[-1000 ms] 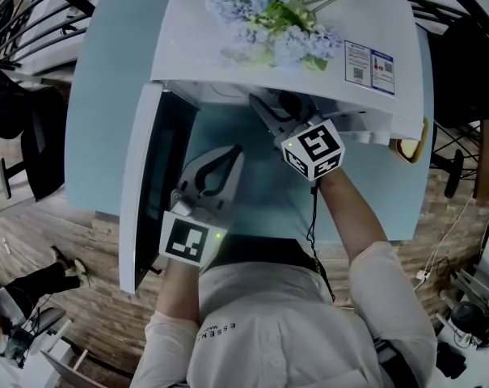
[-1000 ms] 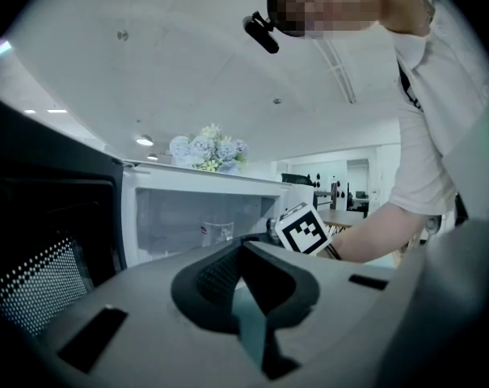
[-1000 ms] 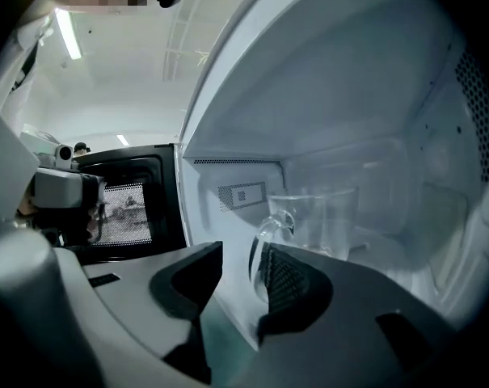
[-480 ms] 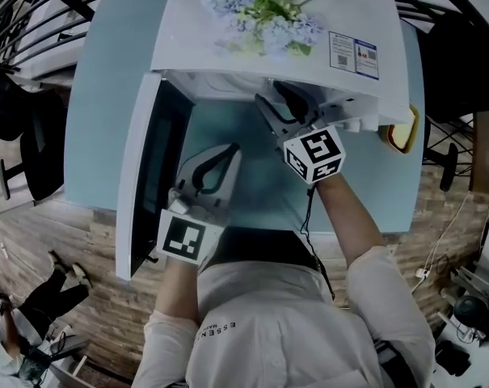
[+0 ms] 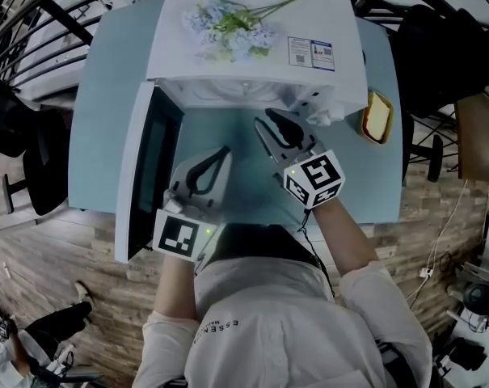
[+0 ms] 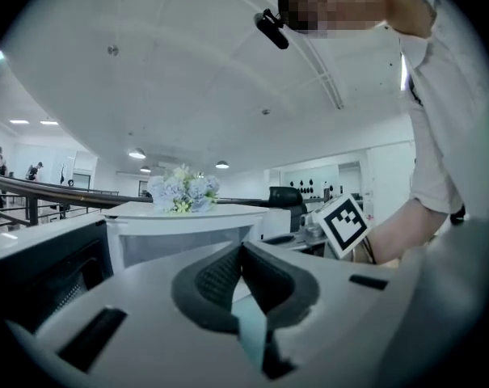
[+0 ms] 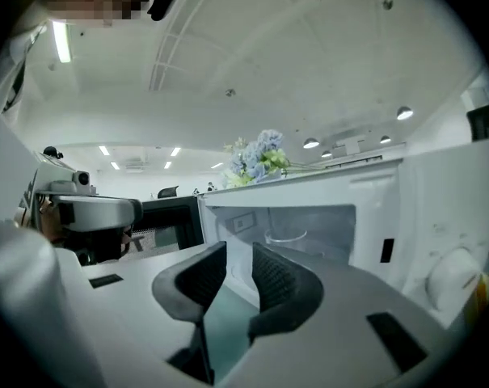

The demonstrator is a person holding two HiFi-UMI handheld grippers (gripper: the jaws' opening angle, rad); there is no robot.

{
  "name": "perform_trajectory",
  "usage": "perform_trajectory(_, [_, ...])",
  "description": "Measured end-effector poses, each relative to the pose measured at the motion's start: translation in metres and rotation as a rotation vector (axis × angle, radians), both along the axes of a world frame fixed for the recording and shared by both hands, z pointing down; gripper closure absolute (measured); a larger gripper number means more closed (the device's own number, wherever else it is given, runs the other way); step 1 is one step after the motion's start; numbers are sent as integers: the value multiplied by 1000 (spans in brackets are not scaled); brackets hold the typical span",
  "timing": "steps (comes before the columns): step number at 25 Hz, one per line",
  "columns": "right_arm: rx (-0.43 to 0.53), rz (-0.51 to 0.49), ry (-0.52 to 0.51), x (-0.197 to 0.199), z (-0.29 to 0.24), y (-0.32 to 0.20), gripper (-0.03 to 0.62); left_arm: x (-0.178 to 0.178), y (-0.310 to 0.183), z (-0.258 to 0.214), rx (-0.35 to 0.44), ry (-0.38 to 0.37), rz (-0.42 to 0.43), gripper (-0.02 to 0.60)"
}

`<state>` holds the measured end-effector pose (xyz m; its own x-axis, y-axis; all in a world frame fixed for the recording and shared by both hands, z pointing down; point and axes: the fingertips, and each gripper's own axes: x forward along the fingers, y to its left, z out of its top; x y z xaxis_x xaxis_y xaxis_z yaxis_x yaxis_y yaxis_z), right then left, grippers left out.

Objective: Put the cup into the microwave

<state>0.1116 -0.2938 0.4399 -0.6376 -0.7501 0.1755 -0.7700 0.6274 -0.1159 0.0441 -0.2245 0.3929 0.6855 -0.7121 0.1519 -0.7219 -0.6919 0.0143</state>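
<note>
The white microwave (image 5: pixel 252 55) stands on the pale blue table (image 5: pixel 99 111) with its door (image 5: pixel 143 176) swung open to the left. In the right gripper view a clear cup (image 7: pixel 286 237) stands upright inside the cavity. My right gripper (image 5: pixel 268 120) is just in front of the opening, its jaws closing with a gap and nothing between them (image 7: pixel 238 257). My left gripper (image 5: pixel 225 149) hovers over the table beside the open door. Its pads (image 6: pixel 228 269) meet at the tip and it is empty.
A bunch of pale flowers (image 5: pixel 224 27) lies on top of the microwave. A yellow object (image 5: pixel 378 117) sits on the table to the microwave's right. The microwave's control knob (image 7: pixel 450 277) is at the right of the opening. Chairs and railings surround the table.
My right gripper has drawn back out of the microwave opening toward the person. The left gripper has also pulled back a little. The cup stays inside.
</note>
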Motion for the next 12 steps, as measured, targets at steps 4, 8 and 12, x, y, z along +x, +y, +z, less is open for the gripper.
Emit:
perform_trajectory(4, [23,42,-28,14,-29,21,548,1,6,-22,23,2,-11,580])
perform_trajectory(8, [71,56,-9,22,-60,35,569,0,8,-46,76,-6,-22,580])
perform_trajectory(12, [116,35,-17,25,-90,48,577,-3,12,-66,119,-2,-38,580])
